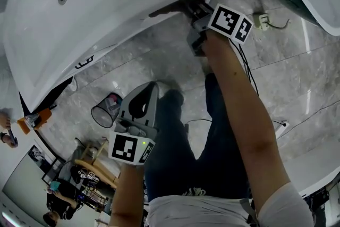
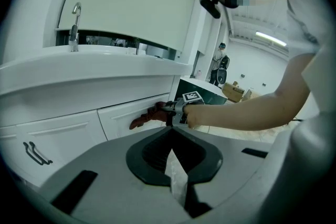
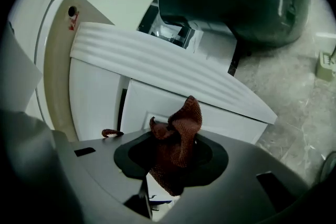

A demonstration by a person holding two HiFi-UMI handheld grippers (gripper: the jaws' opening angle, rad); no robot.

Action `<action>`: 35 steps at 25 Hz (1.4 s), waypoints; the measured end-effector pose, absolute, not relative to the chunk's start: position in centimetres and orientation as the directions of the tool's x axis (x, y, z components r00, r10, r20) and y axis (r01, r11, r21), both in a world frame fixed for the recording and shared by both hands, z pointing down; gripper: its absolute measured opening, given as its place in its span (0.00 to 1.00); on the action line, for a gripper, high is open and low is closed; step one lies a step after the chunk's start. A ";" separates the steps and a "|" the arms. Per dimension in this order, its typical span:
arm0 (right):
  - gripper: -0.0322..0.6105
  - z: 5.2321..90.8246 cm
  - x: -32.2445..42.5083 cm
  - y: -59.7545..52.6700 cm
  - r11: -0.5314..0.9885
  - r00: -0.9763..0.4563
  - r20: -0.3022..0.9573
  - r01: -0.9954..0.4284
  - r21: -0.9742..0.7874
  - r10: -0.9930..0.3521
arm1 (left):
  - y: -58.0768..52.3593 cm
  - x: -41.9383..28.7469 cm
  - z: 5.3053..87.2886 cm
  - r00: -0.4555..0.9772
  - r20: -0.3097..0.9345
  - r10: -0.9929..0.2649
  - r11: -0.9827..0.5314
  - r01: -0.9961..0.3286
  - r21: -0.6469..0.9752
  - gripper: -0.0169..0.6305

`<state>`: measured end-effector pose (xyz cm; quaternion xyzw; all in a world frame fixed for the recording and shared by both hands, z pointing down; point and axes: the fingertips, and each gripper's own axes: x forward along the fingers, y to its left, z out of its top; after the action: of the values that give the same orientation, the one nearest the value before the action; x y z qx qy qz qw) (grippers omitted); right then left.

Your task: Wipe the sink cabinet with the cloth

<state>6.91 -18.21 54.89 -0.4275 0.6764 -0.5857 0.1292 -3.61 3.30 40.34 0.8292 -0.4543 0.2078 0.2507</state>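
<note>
Two grippers here, and each camera catches something the others miss. Closest in, the left gripper has its jaws pressed together with nothing between them; you only see that in its own view. The head view just shows it hanging low around 7 o'clock, well apart from the woodwork.

The right gripper is pinching a reddish-brown cloth, which bunches up out of the jaws toward 12 o'clock. From the head view that cloth is barely a dark smear tucked under the basin's edge at 12 o'clock. The left gripper view gives the side-on look instead: an outstretched arm, with the cloth against a white drawer front of the sink cabinet.

Only the left gripper view shows the tap up at 10 o'clock and the drawer handle at 8 o'clock. Only the head view shows the marble floor and a wire bin at 9 o'clock. Farthest off, the left gripper view has a person standing at 1 o'clock.
</note>
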 end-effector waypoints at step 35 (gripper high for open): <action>0.23 63.6 0.7 -16.5 -0.060 -0.606 0.436 -0.539 -0.840 -0.665 | 3.6 -7.6 45.2 0.443 0.535 -0.720 -0.398 -0.894 0.204 0.04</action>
<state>0.69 -16.50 63.61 -0.4405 0.6834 -0.5796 0.0545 -7.65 3.62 45.16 0.8156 -0.4947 0.1844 0.2369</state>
